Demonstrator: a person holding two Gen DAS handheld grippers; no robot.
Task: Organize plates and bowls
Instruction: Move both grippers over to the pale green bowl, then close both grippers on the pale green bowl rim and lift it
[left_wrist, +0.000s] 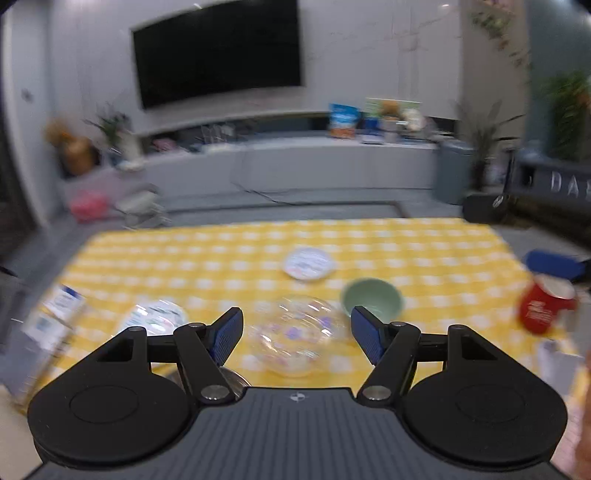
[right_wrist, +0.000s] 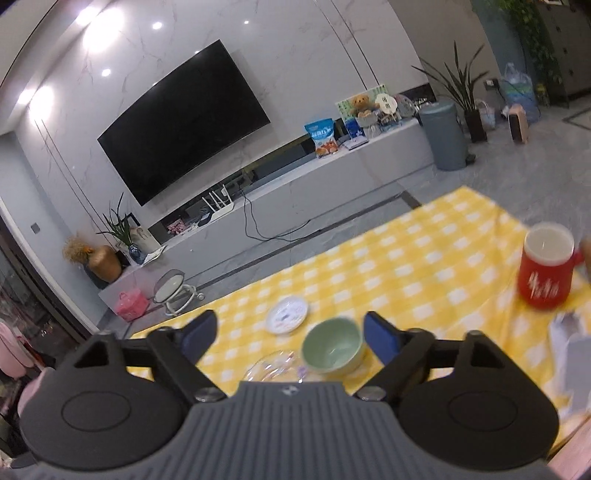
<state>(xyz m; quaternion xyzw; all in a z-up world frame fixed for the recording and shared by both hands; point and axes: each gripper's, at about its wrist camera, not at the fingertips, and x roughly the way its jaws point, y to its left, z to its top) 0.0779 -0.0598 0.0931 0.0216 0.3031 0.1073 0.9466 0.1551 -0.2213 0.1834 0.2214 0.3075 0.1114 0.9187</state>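
Left gripper (left_wrist: 297, 334) and right gripper (right_wrist: 290, 338) are hovering with jaws apart, empty, above the pale green ceramic bowl (right_wrist: 332, 345); the clear glass bowl (left_wrist: 293, 336) is sitting beside it, seemingly awaiting stacking.

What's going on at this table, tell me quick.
A person is sorting dishes on a yellow checked tablecloth with a gripper in each hand. Both the left gripper and right gripper are open and hold nothing. A green bowl, a clear glass bowl and a small white plate sit apart on the cloth, not yet stacked. A red mug stands off to the right.
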